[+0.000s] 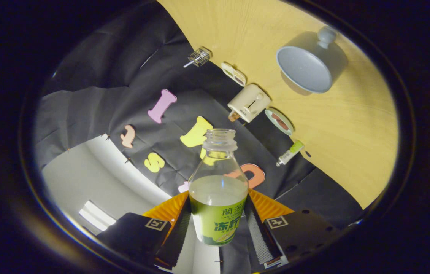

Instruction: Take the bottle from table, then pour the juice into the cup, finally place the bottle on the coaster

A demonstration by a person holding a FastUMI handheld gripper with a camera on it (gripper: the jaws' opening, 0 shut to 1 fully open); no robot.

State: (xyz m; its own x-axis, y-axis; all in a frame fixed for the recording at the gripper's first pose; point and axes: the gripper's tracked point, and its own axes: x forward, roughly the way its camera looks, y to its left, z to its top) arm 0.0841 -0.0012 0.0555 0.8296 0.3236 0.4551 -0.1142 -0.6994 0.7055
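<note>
Holding a bottle (218, 198) between its two fingers, the hand-held gripper (218, 224) is clamped on the labelled lower body, one finger pressed against each side. Bottle: clear, uncapped, open mouth at the top, pale juice filling it to about the shoulder, green label wrapped around the lower part; its base is cut off from sight between the fingers. The whole scene sits tilted, so the table (351, 125) slants across the upper right, well beyond the bottle.

On the table: a grey-blue cup (308, 68), wide-mouthed like a bowl, with a rounded knob on its far side; inside appears empty. Along the table's edge, against the black cloth wall (97, 76): a small wire-mesh item with a thin handle (199, 57), a flat oval object (234, 74) too small to identify, a cream toaster-like appliance (248, 102), a round dish (279, 121) with something brownish in it, and a small tube with a green cap (290, 153) lying on its side.
</note>
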